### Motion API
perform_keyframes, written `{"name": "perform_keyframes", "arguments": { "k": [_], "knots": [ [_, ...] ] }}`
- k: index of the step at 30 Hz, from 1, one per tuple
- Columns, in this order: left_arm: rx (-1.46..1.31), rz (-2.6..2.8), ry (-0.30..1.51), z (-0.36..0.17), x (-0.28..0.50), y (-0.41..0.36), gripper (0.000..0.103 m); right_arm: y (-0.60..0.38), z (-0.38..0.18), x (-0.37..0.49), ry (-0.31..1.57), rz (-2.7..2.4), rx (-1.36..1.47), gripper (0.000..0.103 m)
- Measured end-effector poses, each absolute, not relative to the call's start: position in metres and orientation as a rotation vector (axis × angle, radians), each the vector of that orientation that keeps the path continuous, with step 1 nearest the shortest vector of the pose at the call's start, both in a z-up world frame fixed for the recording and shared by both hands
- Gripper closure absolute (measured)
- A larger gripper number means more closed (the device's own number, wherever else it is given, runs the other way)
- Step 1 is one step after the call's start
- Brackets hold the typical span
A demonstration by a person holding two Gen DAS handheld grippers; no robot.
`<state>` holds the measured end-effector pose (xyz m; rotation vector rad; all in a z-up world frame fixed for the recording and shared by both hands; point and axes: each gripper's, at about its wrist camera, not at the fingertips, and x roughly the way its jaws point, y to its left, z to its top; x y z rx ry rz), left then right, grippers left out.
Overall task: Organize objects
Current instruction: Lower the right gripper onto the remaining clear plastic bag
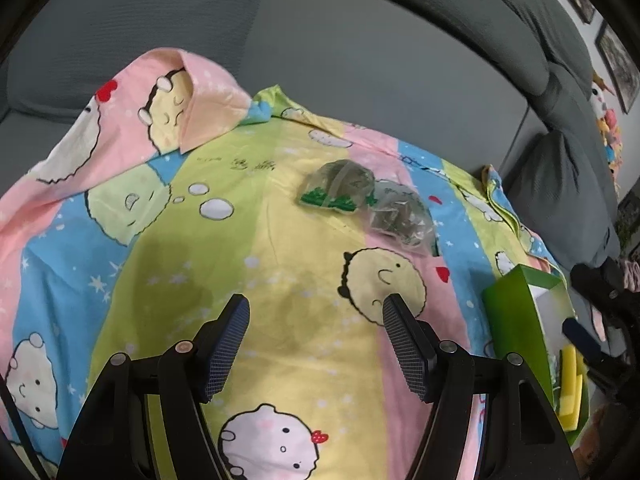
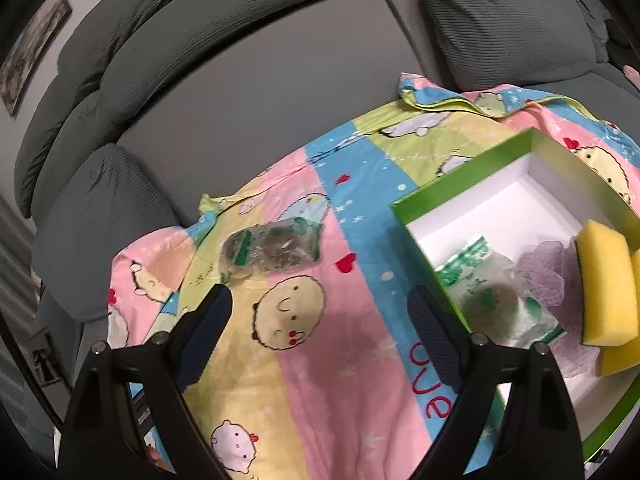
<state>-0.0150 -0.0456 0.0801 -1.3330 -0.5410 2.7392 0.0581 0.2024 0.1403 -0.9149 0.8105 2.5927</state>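
Two clear plastic packets with green print (image 1: 340, 188) (image 2: 272, 250) lie side by side on a cartoon bedsheet (image 1: 280, 264). My left gripper (image 1: 316, 300) hovers short of them, open, with only sheet between its fingers. My right gripper (image 2: 322, 296) is also open and empty, with the packets just beyond its left finger. To its right stands a green box with a white inside (image 2: 460, 184). In the box are yellow sponges (image 2: 608, 292), another clear packet (image 2: 496, 292) and a purple mesh cloth (image 2: 548, 272). The left wrist view shows the box (image 1: 516, 320) at its right edge.
The sheet is spread over a grey sofa seat (image 2: 280, 92), with back cushions (image 2: 500, 20) behind it. One corner of the sheet is folded over (image 1: 180, 100) at the far left. Framed pictures (image 1: 616, 60) hang on the wall.
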Motion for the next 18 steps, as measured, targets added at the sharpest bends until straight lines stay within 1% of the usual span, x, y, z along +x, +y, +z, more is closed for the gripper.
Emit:
{"name": "perform_keyframes", "arguments": {
  "k": [6, 13, 18],
  "knots": [
    [-1.353, 2.754, -0.579, 0.079, -0.018, -0.055, 0.034, 0.185, 0.16, 0.024, 0.735, 2.686, -0.971, 0.014],
    [-1.425, 2.73, -0.643, 0.07, -0.023, -0.068, 0.034, 0.189, 0.148, -0.065, 0.798, 2.659, -1.21, 0.014],
    [-1.433, 2.728, -0.684, 0.068, -0.026, -0.077, 0.034, 0.186, 0.123, -0.13, 0.644, 2.564, -1.342, 0.014]
  ]
}}
